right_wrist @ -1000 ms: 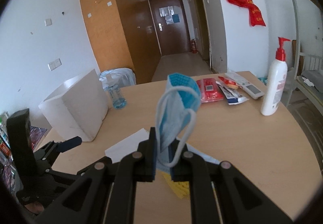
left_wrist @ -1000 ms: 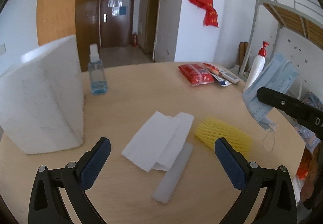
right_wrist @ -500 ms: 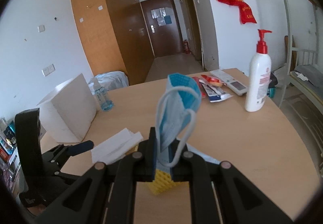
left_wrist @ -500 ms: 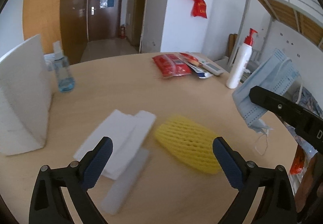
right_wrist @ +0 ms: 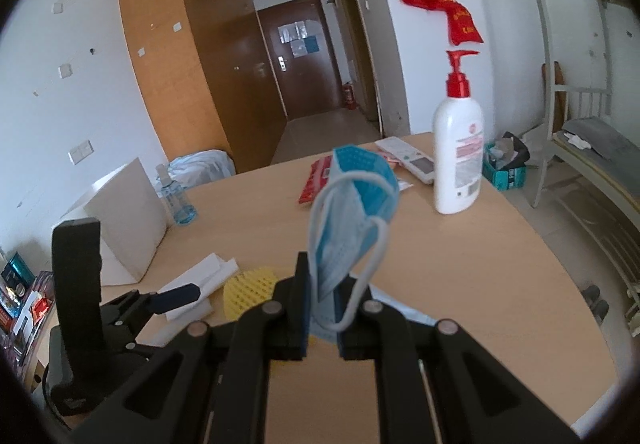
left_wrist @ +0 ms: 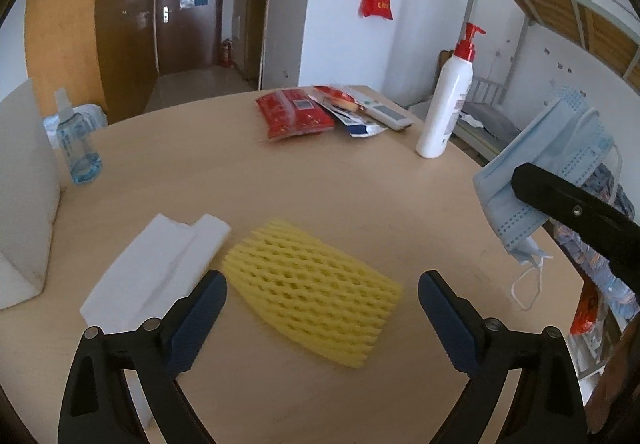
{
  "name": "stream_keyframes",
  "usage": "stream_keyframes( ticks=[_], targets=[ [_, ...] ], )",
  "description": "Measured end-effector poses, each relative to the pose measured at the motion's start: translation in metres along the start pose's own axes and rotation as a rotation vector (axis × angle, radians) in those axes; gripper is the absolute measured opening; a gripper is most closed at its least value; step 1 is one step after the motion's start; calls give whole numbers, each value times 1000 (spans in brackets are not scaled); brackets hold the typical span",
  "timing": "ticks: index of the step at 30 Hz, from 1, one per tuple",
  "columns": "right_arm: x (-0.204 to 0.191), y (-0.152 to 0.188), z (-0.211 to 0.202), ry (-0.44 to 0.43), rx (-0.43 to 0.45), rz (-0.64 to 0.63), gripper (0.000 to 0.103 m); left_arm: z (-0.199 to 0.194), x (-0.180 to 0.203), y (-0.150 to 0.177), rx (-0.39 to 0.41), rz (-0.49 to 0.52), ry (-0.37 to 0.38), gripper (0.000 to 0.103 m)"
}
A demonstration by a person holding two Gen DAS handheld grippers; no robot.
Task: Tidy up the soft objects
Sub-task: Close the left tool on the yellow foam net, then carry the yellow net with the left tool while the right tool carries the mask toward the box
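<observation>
Left tool [left_wrist: 322, 300] has been brought over yellow foam net [left_wrist: 312, 294] on table [left_wrist: 360, 196], jaws wide, narrowing slightly, net w/in gap, ungripped. Blue mask [right_wrist: 352, 212] is clamped in right tool [right_wrist: 322, 308], beside net. Pickup likely next.

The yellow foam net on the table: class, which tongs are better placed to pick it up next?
Left. The left tongs stand open around the yellow foam net, while the right tongs are shut on the face mask.

The bench [left_wrist: 360, 180] is smooth matt light wood. The yellow fruit net [left_wrist: 312, 292] looks like soft foam mesh. The face mask [right_wrist: 352, 212] is pleated blue cloth. The pump bottle [right_wrist: 458, 160] is glossy white plastic.
</observation>
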State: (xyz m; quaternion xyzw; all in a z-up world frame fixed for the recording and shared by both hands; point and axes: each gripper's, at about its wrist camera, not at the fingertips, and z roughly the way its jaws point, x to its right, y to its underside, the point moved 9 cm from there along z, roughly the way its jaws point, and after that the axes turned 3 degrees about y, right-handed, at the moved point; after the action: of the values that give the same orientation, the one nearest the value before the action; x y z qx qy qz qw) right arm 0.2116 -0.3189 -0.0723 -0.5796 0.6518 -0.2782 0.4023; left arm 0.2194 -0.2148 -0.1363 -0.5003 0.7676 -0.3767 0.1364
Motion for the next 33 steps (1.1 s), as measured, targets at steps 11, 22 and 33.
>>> stream_keyframes(
  ticks=[11,22,33],
  targets=[
    [6,4,1,-2,-4,10,13,24,3,10,-91,-8,-21,83],
    [8,5,0,-1,4,22,13,37,6,17,-140,24,-43,65],
    [10,6,-6,7,10,32,13,40,9,16,-146,47,-62,13]
  ],
)
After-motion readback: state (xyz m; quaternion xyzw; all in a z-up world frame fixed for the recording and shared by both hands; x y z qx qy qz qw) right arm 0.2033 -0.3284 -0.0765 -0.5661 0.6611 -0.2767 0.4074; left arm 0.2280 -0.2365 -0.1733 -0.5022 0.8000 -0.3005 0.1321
